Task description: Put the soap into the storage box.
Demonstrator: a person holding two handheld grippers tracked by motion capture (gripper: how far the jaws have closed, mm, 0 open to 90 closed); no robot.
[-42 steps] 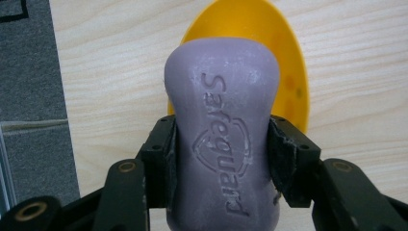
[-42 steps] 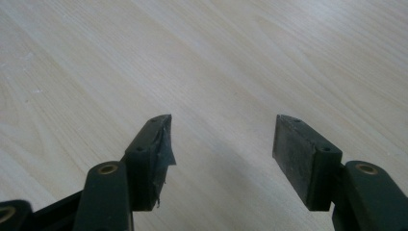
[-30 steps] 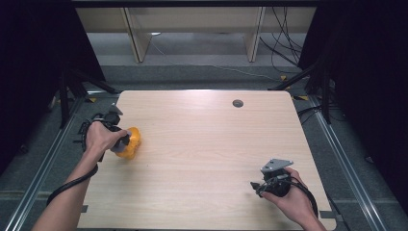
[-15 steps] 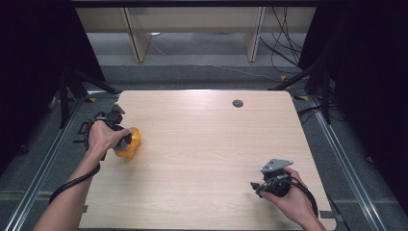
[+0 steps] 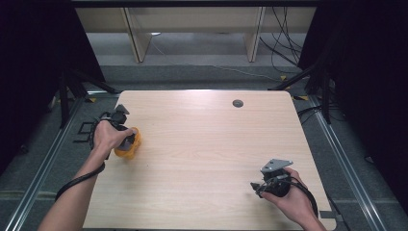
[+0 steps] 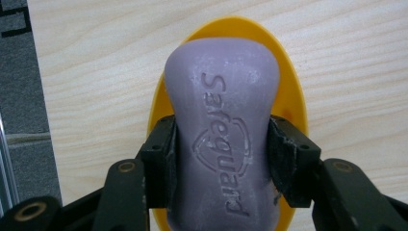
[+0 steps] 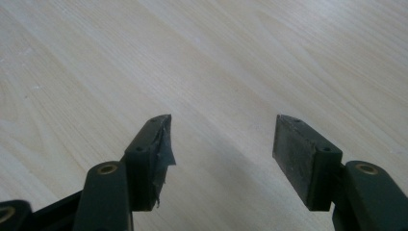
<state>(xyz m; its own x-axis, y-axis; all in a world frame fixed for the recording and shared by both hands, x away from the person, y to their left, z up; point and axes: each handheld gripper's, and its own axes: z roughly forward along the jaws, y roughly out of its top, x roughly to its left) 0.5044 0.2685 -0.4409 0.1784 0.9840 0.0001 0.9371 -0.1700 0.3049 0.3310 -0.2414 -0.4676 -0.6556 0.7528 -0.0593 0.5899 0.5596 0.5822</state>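
Notably, the left gripper [image 6: 221, 159] was clamped on a purple soap bar [image 6: 222, 130], its jaws pressed against the bar's two long sides just below the narrowed waist. The bar lay over a yellow oval soap dish [image 6: 291, 91], whose rim showed around the upper half of the bar in the left gripper view. Whether the bar rested in the dish or was raised just clear of it could not be told. In the high view, the left gripper [image 5: 126, 139] and the dish [image 5: 132, 149] sat at the left edge of the worktop [image 5: 207, 144], left of centre frame.

Handling, as a judgement: the bar appeared rigid and dry, with a chalky bloom on its face and an embossed brand mark. It was probably light but dense for its bulk. Its rounded, smooth sides would likely let it slip or pivot under a loose grip. Excess force could dent or scar the surface. The waist was the preferred hold, since the flared ends would resist sliding out lengthwise. The dish looked like thin hard plastic and would probably shift readily if nudged.

The right gripper [image 7: 221, 144] was idle, its jaws apart over bare wood; in the high view it [image 5: 270, 185] sat at lower right.
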